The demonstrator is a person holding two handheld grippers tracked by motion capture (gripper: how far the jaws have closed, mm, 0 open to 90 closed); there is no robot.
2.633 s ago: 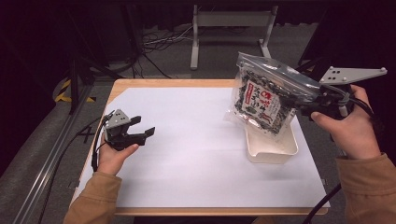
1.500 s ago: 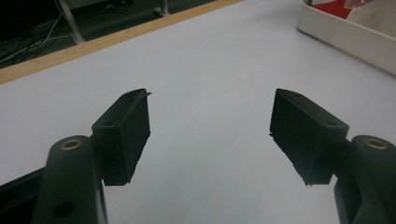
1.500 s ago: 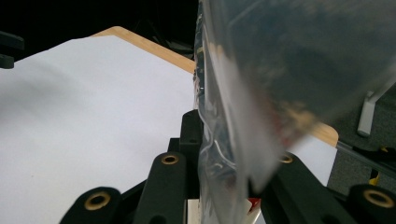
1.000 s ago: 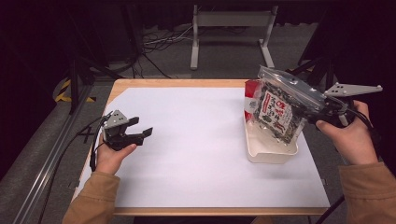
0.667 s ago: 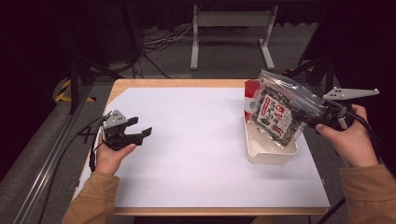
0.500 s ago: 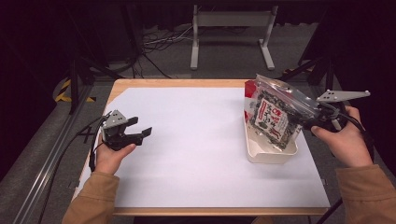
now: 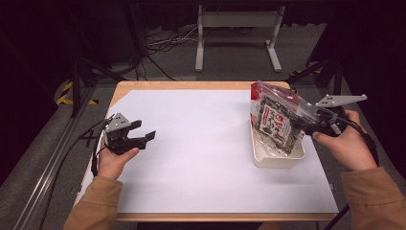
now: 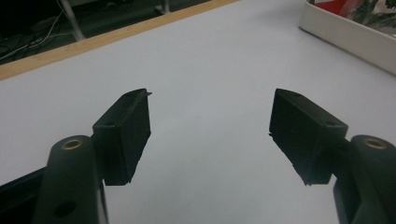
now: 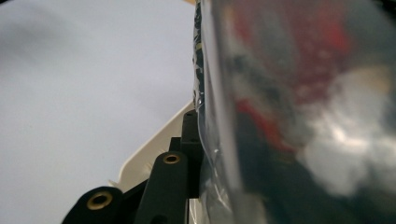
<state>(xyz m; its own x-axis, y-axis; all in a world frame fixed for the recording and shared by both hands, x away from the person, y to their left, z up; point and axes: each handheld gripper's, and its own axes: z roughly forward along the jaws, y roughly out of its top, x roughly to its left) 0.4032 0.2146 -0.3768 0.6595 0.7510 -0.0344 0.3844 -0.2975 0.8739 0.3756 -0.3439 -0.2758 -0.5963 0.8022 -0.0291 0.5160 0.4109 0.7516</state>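
The right gripper [image 7: 302, 125], jaws clamped on the clear snack bag [image 7: 276, 120], lowers it into the white tray [image 7: 277, 160]; next, release it there, while the left gripper [image 7: 139, 138] waits with jaws apart.

The right gripper [image 7: 300, 125] has carried the clear snack bag [image 7: 277, 117] down from above the table's right edge into the white tray [image 7: 277, 160]. The bag (tilted flatter earlier) now stands steeper, and its lower end seems to rest inside the tray.
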